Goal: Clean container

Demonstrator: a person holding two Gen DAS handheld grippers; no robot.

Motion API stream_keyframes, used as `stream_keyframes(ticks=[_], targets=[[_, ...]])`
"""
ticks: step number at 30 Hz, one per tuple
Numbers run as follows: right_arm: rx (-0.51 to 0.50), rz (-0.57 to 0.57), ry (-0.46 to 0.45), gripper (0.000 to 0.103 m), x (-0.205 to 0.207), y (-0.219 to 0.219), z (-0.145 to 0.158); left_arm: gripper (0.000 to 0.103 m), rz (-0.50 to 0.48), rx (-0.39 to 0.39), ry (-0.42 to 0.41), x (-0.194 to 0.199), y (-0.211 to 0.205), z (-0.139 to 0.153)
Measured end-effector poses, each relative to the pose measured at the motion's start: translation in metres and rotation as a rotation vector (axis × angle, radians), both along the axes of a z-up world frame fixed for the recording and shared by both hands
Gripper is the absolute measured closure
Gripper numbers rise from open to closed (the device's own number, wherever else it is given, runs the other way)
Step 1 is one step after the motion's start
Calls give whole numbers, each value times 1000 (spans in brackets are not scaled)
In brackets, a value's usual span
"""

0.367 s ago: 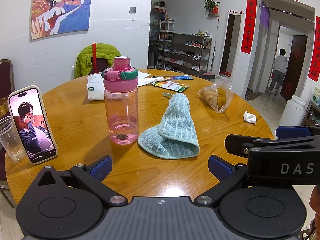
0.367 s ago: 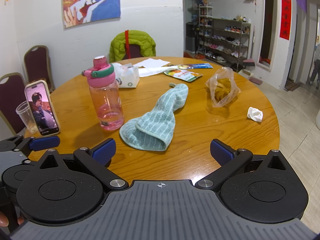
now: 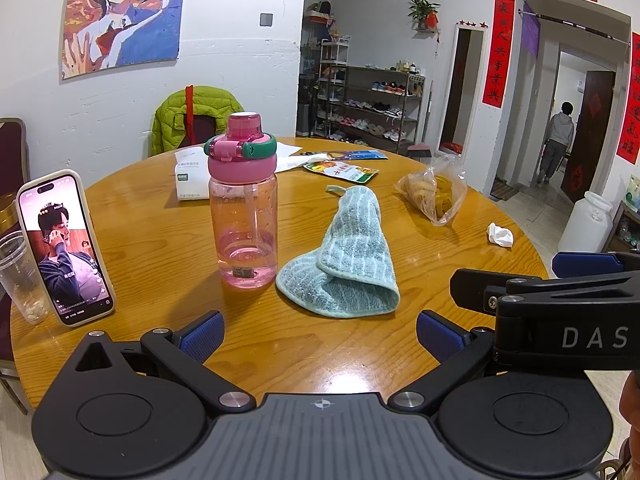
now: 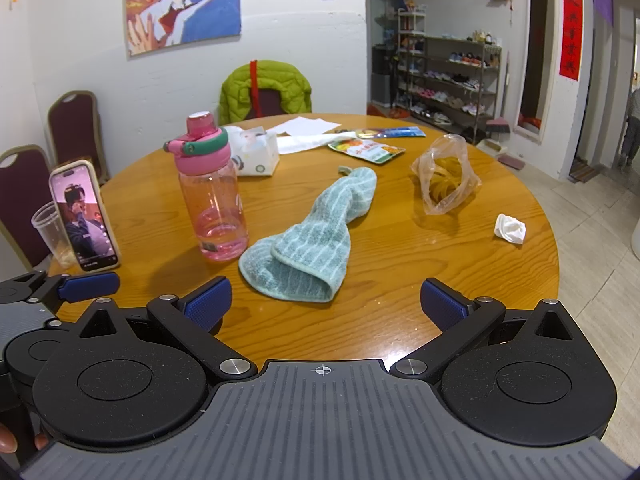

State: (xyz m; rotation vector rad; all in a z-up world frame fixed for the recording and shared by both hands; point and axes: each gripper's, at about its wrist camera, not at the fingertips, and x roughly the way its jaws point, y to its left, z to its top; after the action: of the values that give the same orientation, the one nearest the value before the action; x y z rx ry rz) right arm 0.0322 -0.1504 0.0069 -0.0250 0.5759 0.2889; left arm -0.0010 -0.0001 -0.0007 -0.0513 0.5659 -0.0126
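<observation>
While nothing is yet grasped: the step in hand looks like the approach, before any wiping of the container.
Left hand-held gripper (image 3: 318, 330): jaws spread wide, nothing between them, hanging over the near edge of the tabletop (image 3: 280, 344).
Right hand-held gripper (image 4: 326, 302): likewise released and empty, beside the left one at the near edge.
Container: one pink bottle (image 3: 245, 204), upright, lid on, a little liquid at the bottom, left of the tabletop's middle.
Cloth: one teal towel (image 3: 344, 256), crumpled, just beside the bottle on its right, apparently not touching it.
Next move, as I judge it: one gripper steadies the bottle around its body, the other closes on the towel's thick near fold; the tall bottle may tip if pushed high up.
Count: one phone (image 3: 66, 246) leaning on one clear cup (image 3: 18, 276) at the left edge; one tissue box (image 3: 192, 176); one plastic bag (image 3: 434, 194); one crumpled tissue (image 3: 500, 235); one snack packet (image 3: 340, 170).
</observation>
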Motion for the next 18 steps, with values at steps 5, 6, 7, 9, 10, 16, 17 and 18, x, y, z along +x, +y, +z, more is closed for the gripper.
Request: stream_keyframes(ticks=[5, 6, 7, 9, 10, 16, 17, 18], targets=[[0, 0, 3, 0, 0, 0, 0, 1, 1, -1, 1, 0, 0, 0], [0, 0, 3, 0, 0, 0, 0, 1, 1, -1, 1, -1, 0, 0], [-1, 0, 3, 0, 0, 0, 0, 1, 1, -1, 1, -1, 0, 0], [-1, 1, 3, 0, 0, 0, 0, 1, 2, -1, 2, 0, 0, -1], [-1, 1, 3, 0, 0, 0, -1, 1, 2, -1, 3, 0, 0, -1], [-1, 2, 7, 0, 1, 2, -1, 1, 5, -1, 7, 0, 1, -1], [-2, 2, 7, 0, 1, 2, -1, 1, 5, -1, 8, 1, 1, -1], [-3, 2, 7, 0, 1, 2, -2, 1, 6, -1, 8, 1, 1, -1]])
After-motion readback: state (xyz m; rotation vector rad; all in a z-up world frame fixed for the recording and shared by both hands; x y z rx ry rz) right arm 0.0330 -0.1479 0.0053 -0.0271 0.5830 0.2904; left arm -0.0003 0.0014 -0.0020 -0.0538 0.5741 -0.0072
